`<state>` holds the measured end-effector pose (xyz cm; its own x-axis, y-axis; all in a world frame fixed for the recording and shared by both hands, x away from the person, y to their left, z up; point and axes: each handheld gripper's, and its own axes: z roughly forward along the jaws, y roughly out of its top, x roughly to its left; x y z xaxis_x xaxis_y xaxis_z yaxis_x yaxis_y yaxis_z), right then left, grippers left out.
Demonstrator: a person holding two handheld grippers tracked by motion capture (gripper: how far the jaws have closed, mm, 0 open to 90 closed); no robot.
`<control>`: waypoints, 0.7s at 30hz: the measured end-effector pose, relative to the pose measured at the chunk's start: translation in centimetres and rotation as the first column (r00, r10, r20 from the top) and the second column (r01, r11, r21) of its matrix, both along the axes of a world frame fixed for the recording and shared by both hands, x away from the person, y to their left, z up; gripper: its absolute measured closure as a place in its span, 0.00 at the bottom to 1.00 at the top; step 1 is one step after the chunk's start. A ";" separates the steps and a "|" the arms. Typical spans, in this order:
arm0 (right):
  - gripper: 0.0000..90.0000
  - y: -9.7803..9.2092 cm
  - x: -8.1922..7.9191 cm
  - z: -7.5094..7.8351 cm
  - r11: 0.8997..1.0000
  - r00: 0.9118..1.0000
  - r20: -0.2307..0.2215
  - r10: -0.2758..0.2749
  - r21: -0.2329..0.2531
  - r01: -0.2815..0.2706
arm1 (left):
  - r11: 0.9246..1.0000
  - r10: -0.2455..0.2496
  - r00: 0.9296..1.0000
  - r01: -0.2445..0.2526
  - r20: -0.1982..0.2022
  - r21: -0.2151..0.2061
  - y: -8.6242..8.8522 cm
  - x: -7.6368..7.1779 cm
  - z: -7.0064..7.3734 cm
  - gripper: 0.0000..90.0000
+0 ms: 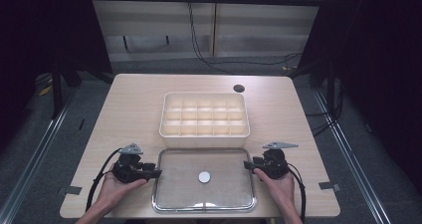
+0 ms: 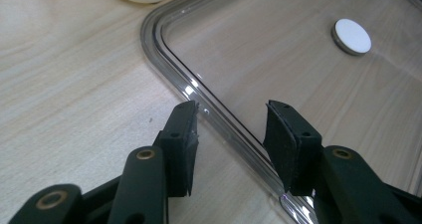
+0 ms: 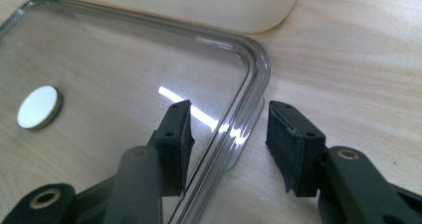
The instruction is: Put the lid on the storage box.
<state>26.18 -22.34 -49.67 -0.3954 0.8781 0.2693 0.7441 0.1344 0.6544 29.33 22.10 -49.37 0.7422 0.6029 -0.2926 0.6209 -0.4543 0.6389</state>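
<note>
On the surface (image 1: 134, 109), the clear lid (image 1: 174, 184), a white disc (image 1: 204, 176) at its middle, lies just before the empty compartment box (image 1: 204, 134), while the left gripper (image 2: 231, 122) and right gripper (image 3: 229, 119) straddle its opposite edges, fingers wide.

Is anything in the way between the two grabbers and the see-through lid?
Nothing visible. The clear lid lies flat on the table, and each open gripper already has its fingers on either side of the rim: the left gripper at the lid's left edge, the right gripper at its right edge.
</note>
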 end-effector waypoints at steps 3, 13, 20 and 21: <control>0.57 0.2 0.0 -0.1 0.999 1.000 0.009 -0.018 -0.027 0.018 | 1.000 -0.007 1.000 0.007 0.010 0.007 -0.3 -0.1 -0.1 0.65; 0.64 0.4 0.0 -0.3 1.000 1.000 0.014 -0.027 0.002 0.027 | 1.000 -0.015 0.999 0.014 0.041 0.026 -0.5 -0.4 -0.1 0.69; 0.64 -0.2 0.1 -0.5 0.993 0.997 -0.025 -0.069 0.094 0.071 | 1.000 -0.017 0.999 0.015 0.047 0.027 -0.5 -0.4 -0.1 0.70; 0.63 -0.3 0.1 -0.5 0.991 0.997 -0.031 -0.076 0.109 0.079 | 1.000 -0.015 0.999 0.014 0.047 0.025 -0.5 -0.4 -0.1 0.70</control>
